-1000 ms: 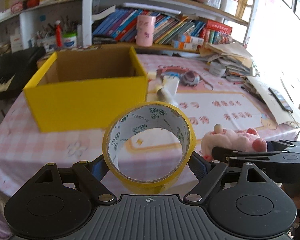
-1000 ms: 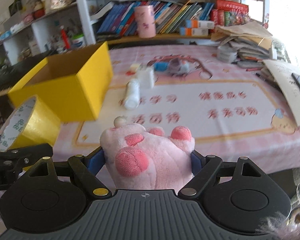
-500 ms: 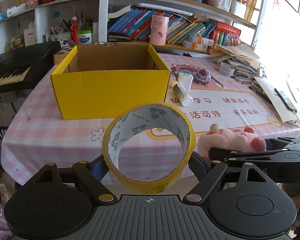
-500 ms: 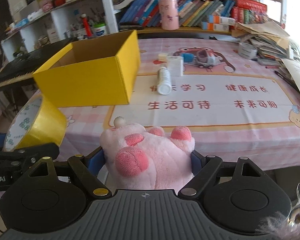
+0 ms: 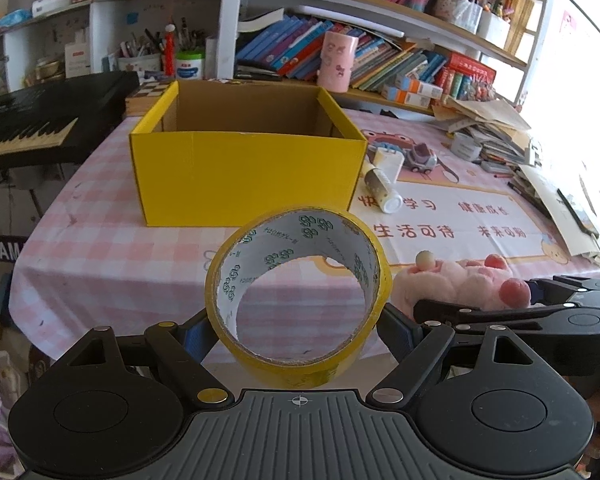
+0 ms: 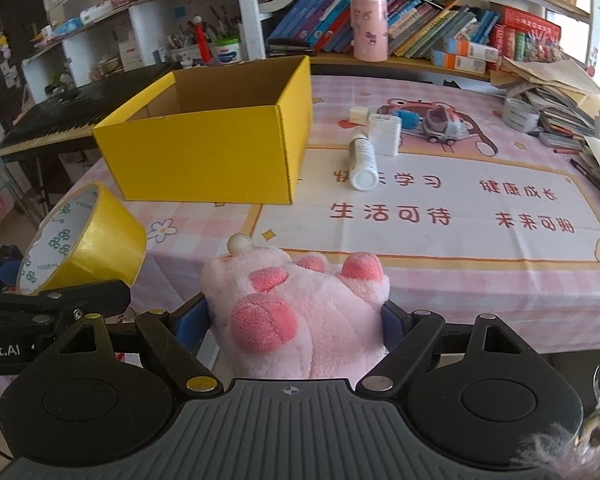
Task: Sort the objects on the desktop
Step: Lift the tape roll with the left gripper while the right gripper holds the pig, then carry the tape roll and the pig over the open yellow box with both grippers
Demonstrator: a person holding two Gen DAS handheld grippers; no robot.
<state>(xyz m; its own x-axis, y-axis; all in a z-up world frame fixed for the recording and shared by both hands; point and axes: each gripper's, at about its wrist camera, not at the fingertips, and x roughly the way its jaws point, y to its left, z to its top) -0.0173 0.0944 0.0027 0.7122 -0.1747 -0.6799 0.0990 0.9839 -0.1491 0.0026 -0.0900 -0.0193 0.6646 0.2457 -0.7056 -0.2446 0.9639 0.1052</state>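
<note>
My left gripper (image 5: pixel 298 326) is shut on a yellow tape roll (image 5: pixel 300 364), held upright in the air in front of the table's near edge. The roll also shows in the right wrist view (image 6: pixel 96 244). My right gripper (image 6: pixel 296 320) is shut on a pink plush paw (image 6: pixel 300 312), also off the near edge; the paw shows in the left wrist view (image 5: pixel 460 280). An open, empty-looking yellow cardboard box (image 5: pixel 244 168) (image 6: pixel 208 156) stands on the table beyond both grippers.
On the pink checked tablecloth (image 6: pixel 420 272) right of the box lie a white bottle (image 6: pixel 363 162), a white case (image 6: pixel 385 134) and a toy car (image 6: pixel 442 126). Papers and books (image 6: pixel 556 96) pile at the far right. A keyboard piano (image 5: pixel 32 124) stands left. Bookshelves (image 6: pixel 380 36) stand behind.
Both grippers have drawn back and up from the table with their objects; the box and table items look farther away and lower in view. The holds are unchanged.
</note>
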